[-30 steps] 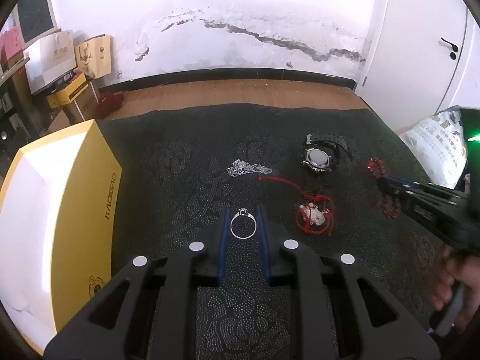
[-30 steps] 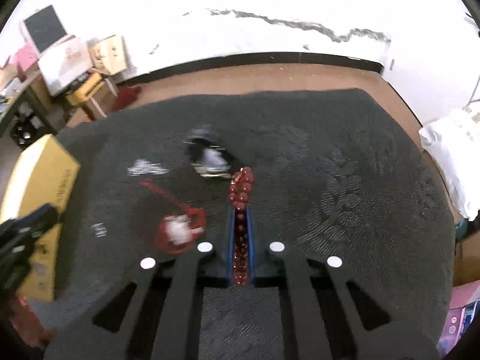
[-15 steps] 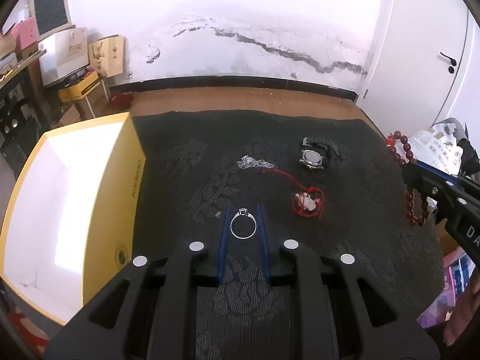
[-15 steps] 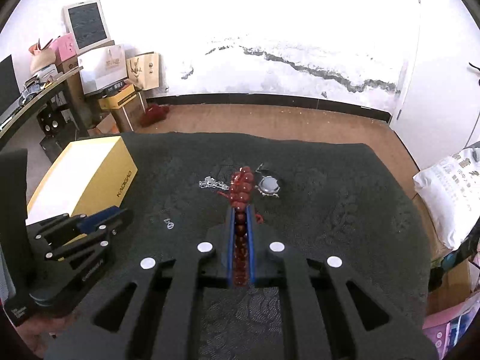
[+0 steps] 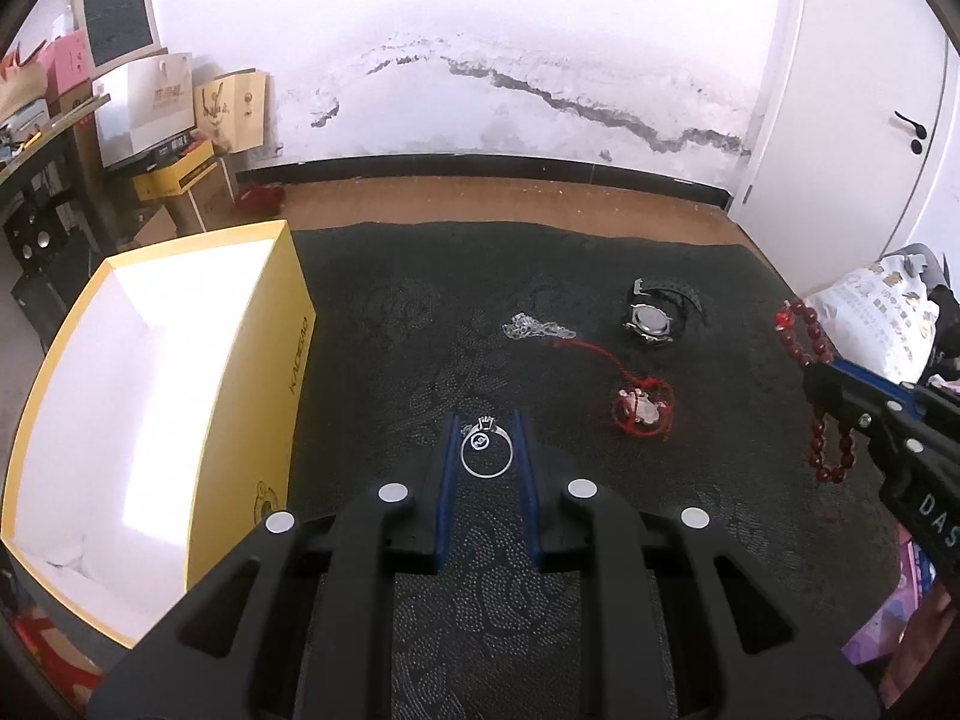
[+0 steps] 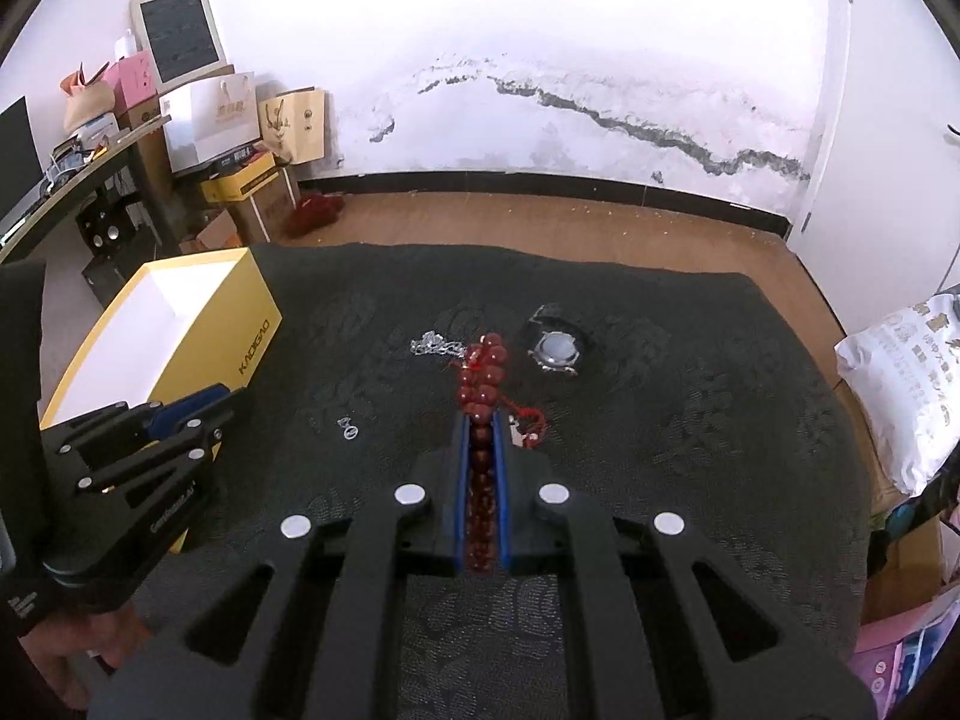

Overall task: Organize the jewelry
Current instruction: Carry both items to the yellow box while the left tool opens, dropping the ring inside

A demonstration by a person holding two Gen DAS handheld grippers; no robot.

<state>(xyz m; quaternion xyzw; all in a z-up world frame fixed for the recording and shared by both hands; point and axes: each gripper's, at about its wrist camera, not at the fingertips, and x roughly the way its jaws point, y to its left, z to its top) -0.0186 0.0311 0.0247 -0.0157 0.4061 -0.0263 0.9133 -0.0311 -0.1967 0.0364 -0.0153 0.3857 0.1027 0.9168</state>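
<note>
The left gripper (image 5: 485,441) pinches a thin silver ring with a small stone (image 5: 486,453) between its narrowly parted blue fingers, above a dark patterned cloth (image 5: 420,324). The right gripper (image 6: 481,450) is clamped on a string of dark red beads (image 6: 482,372). An open yellow cardboard box with a white inside (image 5: 150,372) stands at the left; a black wristwatch (image 5: 654,315), a silver chain (image 5: 534,327) and a red-corded pendant (image 5: 641,405) lie on the cloth.

One ring (image 5: 486,453), one silver chain (image 5: 536,327), one watch (image 5: 654,317), one red-cord pendant (image 5: 641,407), one bead bracelet (image 5: 811,336) and one yellow box (image 5: 240,384) are counted.

The right gripper (image 6: 481,420) lifted the dark red bead bracelet (image 6: 482,387) off the table (image 6: 690,420) (both grippers rose); the open yellow cardboard box (image 5: 150,396) came into fuller view.
</note>
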